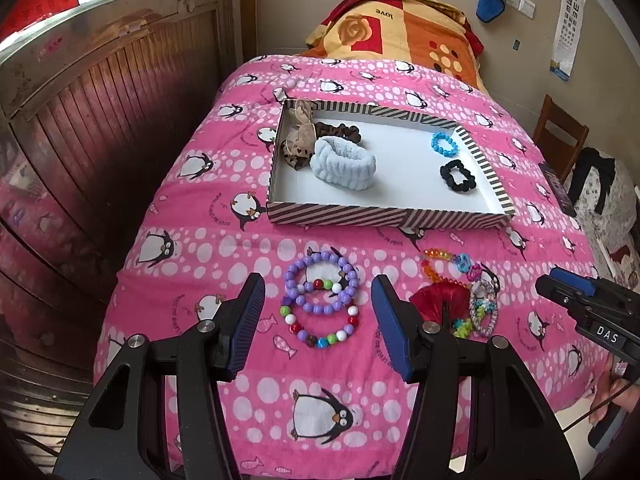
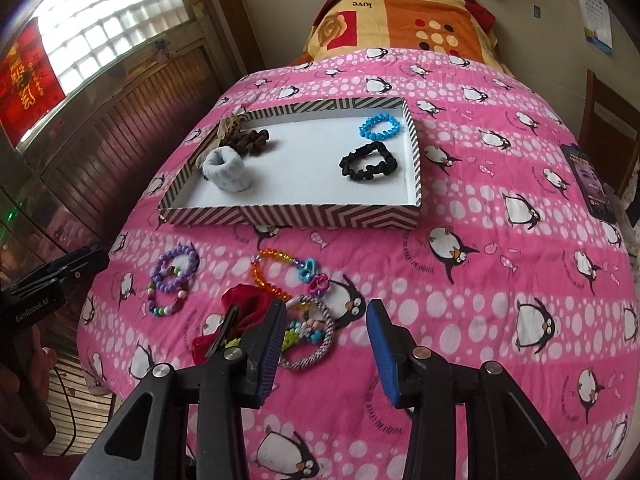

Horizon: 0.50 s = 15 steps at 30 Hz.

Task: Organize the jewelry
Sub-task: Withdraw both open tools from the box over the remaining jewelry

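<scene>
My left hand-held gripper (image 1: 318, 316) hovers with its blue pads spread wide and nothing between them. Just beyond it two bracelets lie on the bed: a purple bead bracelet (image 1: 321, 281) resting partly on top of a multicolored bead bracelet (image 1: 320, 326). My right hand-held gripper (image 2: 326, 344) is spread too and holds nothing — its left pad sits over the edge of a second cluster of jewelry. That cluster has a red fabric hair clip (image 2: 244, 308), a woven silver-toned ring bracelet (image 2: 310, 334) with small pastel and green pieces inside it, and farther up an orange translucent bead bracelet (image 2: 266, 274) ending in blue and pink chain links (image 2: 314, 276).

All of this rests on a pink penguin-print quilt (image 2: 500, 184). Farther up the bed sits a striped tray (image 1: 384, 216) with a white floor. In its left end are a pale blue fluffy band (image 1: 346, 162), a dark brown scrunchie (image 1: 338, 130) behind it, and a tan dotted bow (image 1: 298, 140) leaning on the left wall. In its right end lie a bright blue bracelet (image 1: 444, 144) and, nearer to me, a black scrunchie (image 1: 458, 176) — the two close but apart.

Past the tray, an orange and red blanket (image 1: 404, 28) is heaped at the head of the bed.
</scene>
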Tool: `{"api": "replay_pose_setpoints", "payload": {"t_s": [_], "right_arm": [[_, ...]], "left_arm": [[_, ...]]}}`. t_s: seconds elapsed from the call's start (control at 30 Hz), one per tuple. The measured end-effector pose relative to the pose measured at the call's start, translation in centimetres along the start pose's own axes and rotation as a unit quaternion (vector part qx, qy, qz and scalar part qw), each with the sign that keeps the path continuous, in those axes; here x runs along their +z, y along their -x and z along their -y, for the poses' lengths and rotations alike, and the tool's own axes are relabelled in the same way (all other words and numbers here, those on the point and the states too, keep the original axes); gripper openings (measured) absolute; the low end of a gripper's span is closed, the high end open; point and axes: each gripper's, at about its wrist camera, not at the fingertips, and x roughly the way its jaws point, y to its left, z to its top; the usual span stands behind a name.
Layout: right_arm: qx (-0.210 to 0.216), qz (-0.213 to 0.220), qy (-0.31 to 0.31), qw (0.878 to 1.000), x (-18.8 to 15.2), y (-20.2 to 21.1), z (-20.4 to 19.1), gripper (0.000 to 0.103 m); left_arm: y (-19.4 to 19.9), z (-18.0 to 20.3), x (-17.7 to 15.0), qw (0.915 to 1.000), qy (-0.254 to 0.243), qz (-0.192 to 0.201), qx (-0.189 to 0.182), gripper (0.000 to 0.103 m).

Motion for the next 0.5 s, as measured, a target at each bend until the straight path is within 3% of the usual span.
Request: {"api": "replay_pose_setpoints", "payload": {"t_s": [0.27, 0.5], "right_arm": [[-0.009, -0.005, -0.001, 1.0, -1.0, 0.4, -0.2, 0.04], [-0.007, -0.025, 0.0, 1.0, -2.6, -0.5, 0.0, 0.04]], "left_arm": [[0.6, -1.2, -1.0, 0.9999, 0.01, -0.001, -0.013, 0.055], [-0.1, -3.2, -2.5, 0.9987, 0.031, -0.026, -0.03, 0.055]]}}
